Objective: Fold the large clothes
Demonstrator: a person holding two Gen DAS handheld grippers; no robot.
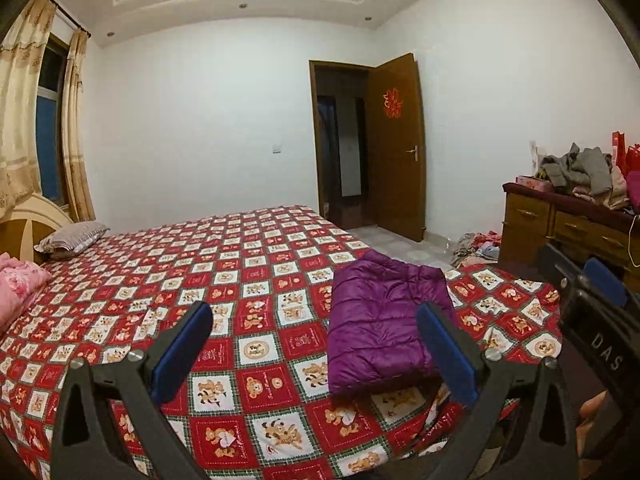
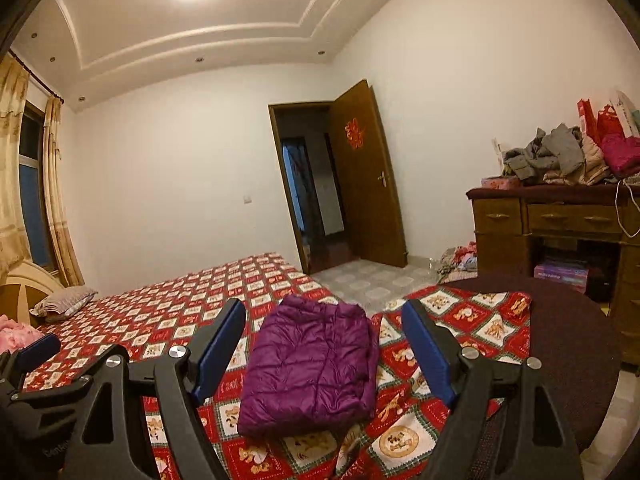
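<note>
A purple puffer jacket (image 1: 384, 320) (image 2: 316, 364) lies folded into a thick rectangle near the corner of a bed (image 1: 240, 264) covered with a red bear-patterned sheet. My left gripper (image 1: 315, 309) hangs open above the sheet, the jacket just right of its centre and beyond its blue pads (image 1: 184, 348). My right gripper (image 2: 323, 306) is open too and hovers over the jacket without touching it. One of the right gripper's pads (image 1: 604, 280) shows at the right edge of the left wrist view. Nothing is held in either one.
A striped pillow (image 1: 74, 236) and pink bedding (image 1: 16, 284) lie at the bed's head. A wooden dresser (image 2: 560, 216) carries a heap of clothes (image 2: 560, 156) and bags. More clothes (image 2: 460, 260) lie on the tiled floor by the open door (image 2: 360, 176). A dark round surface (image 2: 568, 344) sits beside the bed corner.
</note>
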